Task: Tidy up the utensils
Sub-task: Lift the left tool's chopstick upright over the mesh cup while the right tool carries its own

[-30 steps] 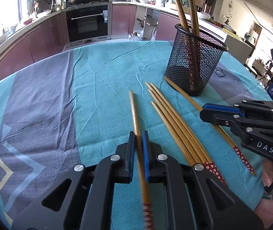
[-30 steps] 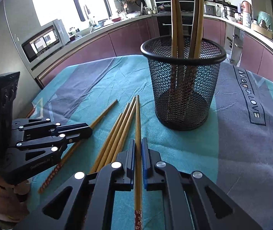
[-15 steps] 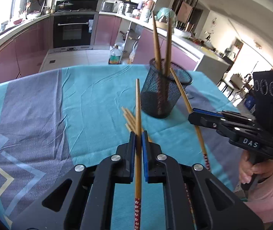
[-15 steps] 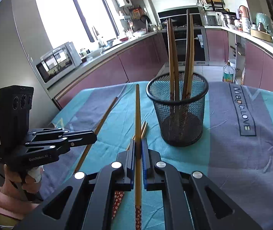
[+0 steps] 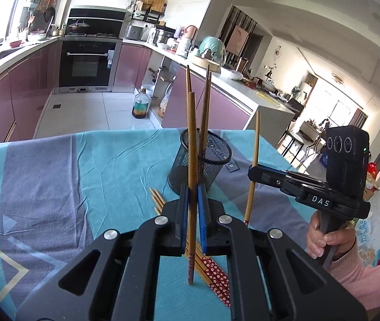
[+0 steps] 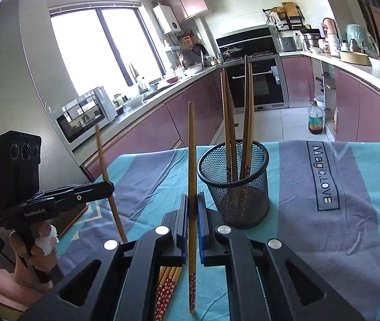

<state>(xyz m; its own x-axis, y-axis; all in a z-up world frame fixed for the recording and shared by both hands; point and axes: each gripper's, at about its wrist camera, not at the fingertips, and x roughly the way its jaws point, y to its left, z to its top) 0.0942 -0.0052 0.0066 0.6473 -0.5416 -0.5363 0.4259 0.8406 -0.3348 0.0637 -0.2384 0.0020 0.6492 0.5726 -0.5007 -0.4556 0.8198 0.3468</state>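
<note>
Presently: left gripper [image 5: 192, 198], fingers closed on one wooden chopstick [image 5: 191, 144], held upright above the table, patterned red end down. Right gripper [image 6: 192, 206], fingers likewise clamped on a second chopstick [image 6: 191, 176], upright, patterned end lowest. Black mesh holder [image 6: 235, 184], standing on the teal and grey tablecloth [image 6: 323, 240] just beyond both grippers; four chopsticks [image 6: 236, 123] inside, leaning on its rim. Loose chopsticks [image 5: 211, 264], a bundle lying flat on the cloth under the grippers, near the holder's base. Kitchen counters and oven [image 5: 88, 64] behind.
</note>
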